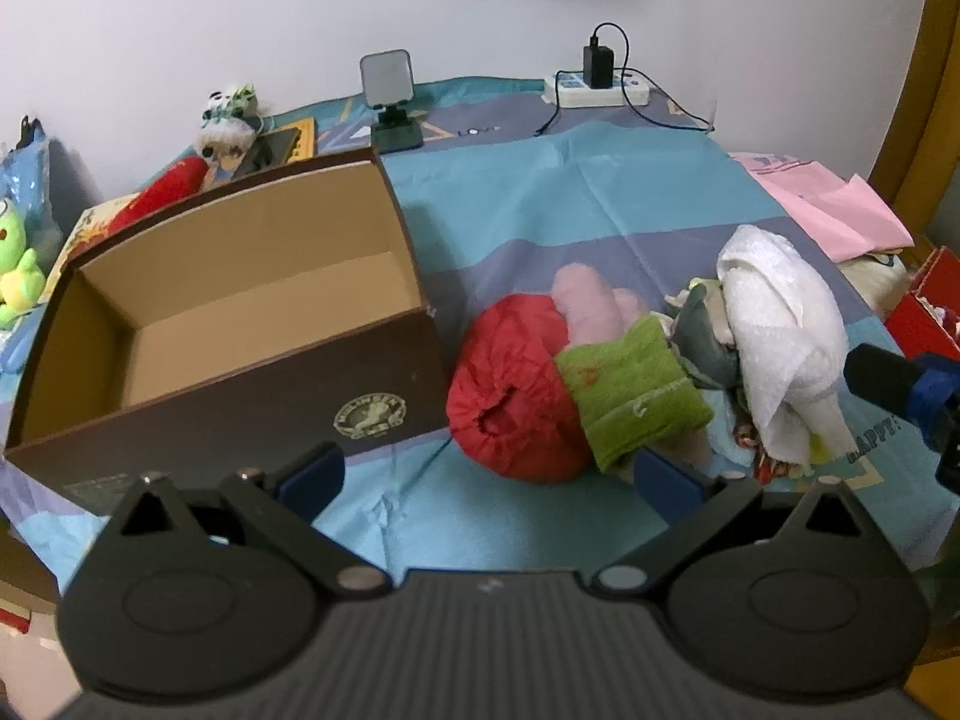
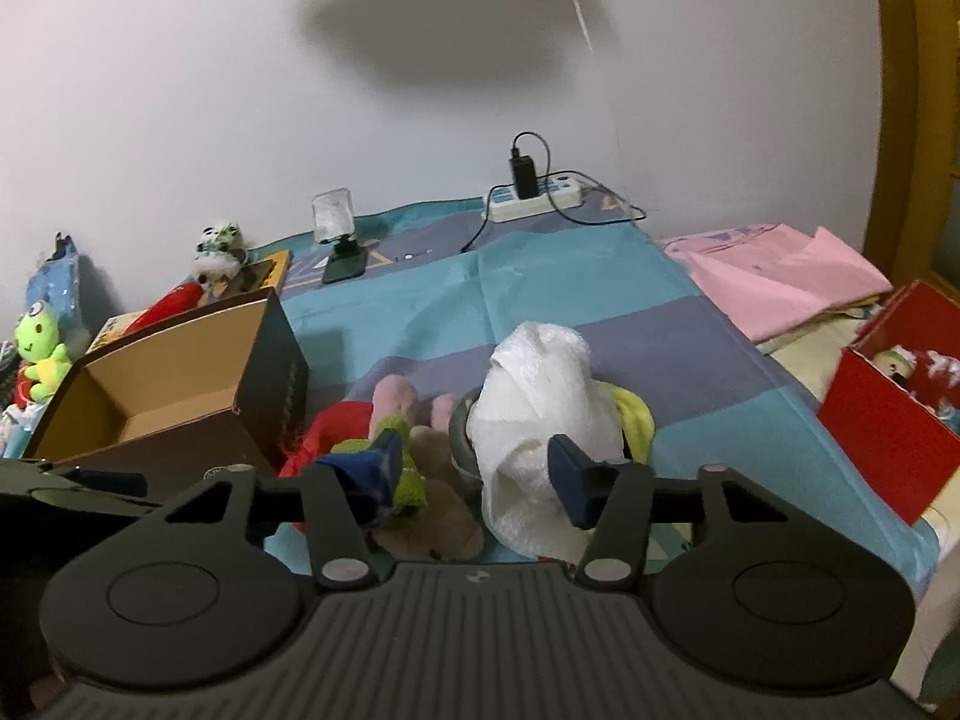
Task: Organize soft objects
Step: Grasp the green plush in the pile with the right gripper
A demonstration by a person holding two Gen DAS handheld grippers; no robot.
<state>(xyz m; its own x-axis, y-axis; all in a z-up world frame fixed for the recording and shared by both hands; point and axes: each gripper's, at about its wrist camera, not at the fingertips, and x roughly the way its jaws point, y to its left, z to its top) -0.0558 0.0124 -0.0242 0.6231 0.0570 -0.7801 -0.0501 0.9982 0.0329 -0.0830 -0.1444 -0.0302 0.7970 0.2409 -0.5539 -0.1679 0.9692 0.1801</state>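
- Left gripper (image 1: 489,474) hovers with fingers spread wide, gripping nothing, just in front of the red bundle (image 1: 510,384).
- Right gripper (image 2: 477,471) has its fingers apart around the white towel (image 2: 540,414), not clamped.
- Brown box (image 1: 240,324) sits open, left of the red bundle.

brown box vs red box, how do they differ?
The brown box sits left of the soft pile; the red box sits at the far right edge. The brown box is dark outside with a tan lining and looks empty; the red box is red and already holds some fabric items. The brown box carries a round emblem on its front; none shows on the red box. Both are open-topped.
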